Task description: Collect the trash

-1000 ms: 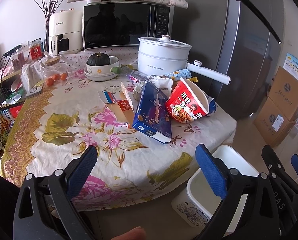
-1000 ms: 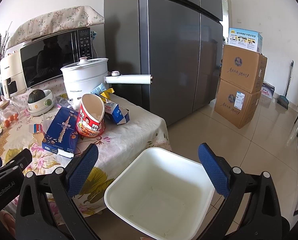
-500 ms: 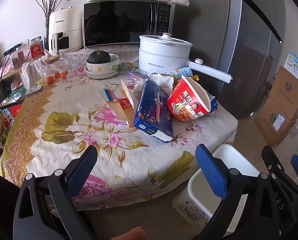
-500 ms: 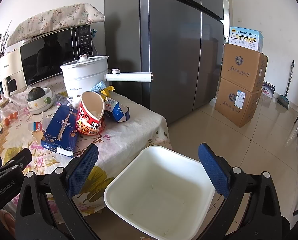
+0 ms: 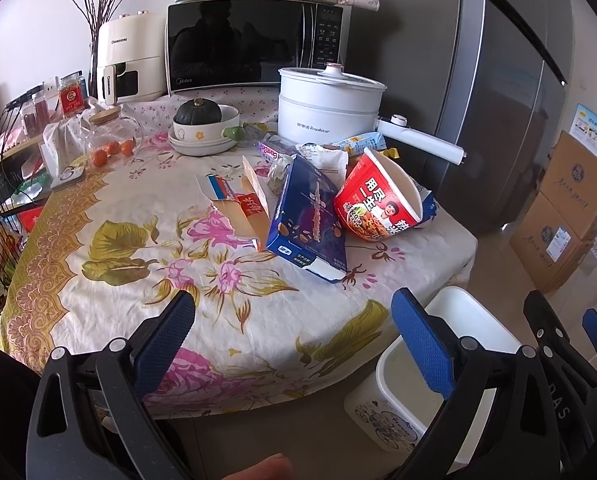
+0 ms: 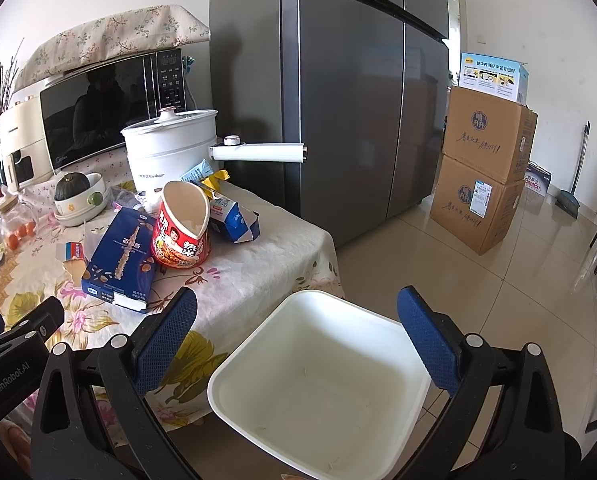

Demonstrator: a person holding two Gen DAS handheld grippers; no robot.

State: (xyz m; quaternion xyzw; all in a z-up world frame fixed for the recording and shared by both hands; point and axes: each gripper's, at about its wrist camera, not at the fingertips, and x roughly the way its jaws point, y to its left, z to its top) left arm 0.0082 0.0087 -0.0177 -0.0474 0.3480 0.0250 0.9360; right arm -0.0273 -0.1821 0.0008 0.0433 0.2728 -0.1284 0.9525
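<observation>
Trash lies on the flowered tablecloth point(image 5: 138, 256): a tipped red noodle cup point(image 5: 378, 204) point(image 6: 182, 228), a blue snack box point(image 5: 310, 220) point(image 6: 122, 256), a torn orange carton point(image 5: 242, 204), a blue-white milk carton point(image 6: 234, 220) and wrappers behind. A white empty bin point(image 6: 318, 384) point(image 5: 430, 384) stands on the floor by the table's corner. My left gripper point(image 5: 294, 336) is open over the table's near edge, well short of the trash. My right gripper point(image 6: 298, 336) is open above the bin, nothing between its fingers.
A white electric pot point(image 5: 326, 108) with a long handle, a microwave point(image 5: 250, 44), a bowl with a squash point(image 5: 202, 120) and jars stand at the table's back. A grey fridge point(image 6: 338, 100) rises to the right. Cardboard boxes point(image 6: 486, 172) sit on the tiled floor.
Both views have crept slightly forward toward the table. Nothing on the table has moved and both grippers stay open.
</observation>
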